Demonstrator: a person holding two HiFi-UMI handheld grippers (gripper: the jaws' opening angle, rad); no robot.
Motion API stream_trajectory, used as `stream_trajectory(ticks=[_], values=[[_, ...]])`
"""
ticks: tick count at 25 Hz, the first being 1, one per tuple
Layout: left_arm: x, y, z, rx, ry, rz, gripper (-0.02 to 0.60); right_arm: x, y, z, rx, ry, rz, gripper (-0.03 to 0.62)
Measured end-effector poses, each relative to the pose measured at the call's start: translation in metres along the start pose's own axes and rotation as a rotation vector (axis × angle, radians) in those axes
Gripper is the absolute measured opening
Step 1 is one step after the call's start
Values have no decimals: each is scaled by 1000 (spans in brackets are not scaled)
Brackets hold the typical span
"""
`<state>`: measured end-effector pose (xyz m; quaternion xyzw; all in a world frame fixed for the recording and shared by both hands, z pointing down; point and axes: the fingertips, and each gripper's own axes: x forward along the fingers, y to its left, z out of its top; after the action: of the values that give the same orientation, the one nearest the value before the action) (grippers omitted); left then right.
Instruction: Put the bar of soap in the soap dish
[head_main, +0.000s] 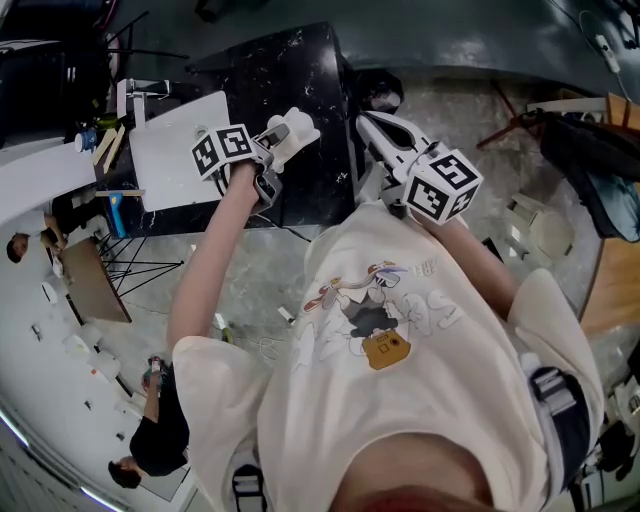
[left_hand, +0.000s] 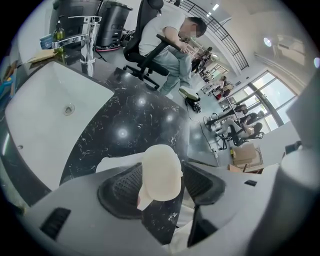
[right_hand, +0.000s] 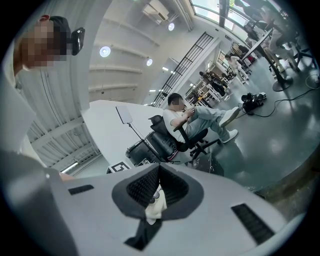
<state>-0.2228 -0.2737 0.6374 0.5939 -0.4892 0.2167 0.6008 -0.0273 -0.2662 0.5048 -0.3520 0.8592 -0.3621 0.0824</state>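
Far left in my left gripper view is a white sink (left_hand: 45, 115) with a chrome faucet (left_hand: 87, 37) behind it, set into a black marble-look counter (left_hand: 135, 115). My left gripper (left_hand: 161, 184) is clamped on the bar of soap (left_hand: 161, 170). The bar is pale cream, smooth and matte, with a rounded top. It stands upright between the two ribbed black pads and sticks out above them. The soap is held in the air over the dark counter, right of the sink. A flat white object (left_hand: 112, 162) lies on the counter just under it; I can't tell what it is. Behind, a person (left_hand: 167, 35) sits in a black office chair (left_hand: 145, 55). In the head view the left gripper (head_main: 288, 130) is raised over the counter's edge. The right gripper (head_main: 368, 122) is beside it, apart from it. In its own view the right gripper (right_hand: 159, 170) has its jaws closed tip to tip, gripping nothing.
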Motion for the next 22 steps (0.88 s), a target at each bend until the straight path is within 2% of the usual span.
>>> stream_trajectory(ticks=[8,15,22], values=[[1,-8,-8,18,1,-23,259,4,8,-2,-14,11,19,6],[7,-2,-6,-22,33,-1,258,2,4,1,-2,2,9,6],[18,-5,-3,-10,70,27,256,-3,-2,5,1,-11,-3,6]])
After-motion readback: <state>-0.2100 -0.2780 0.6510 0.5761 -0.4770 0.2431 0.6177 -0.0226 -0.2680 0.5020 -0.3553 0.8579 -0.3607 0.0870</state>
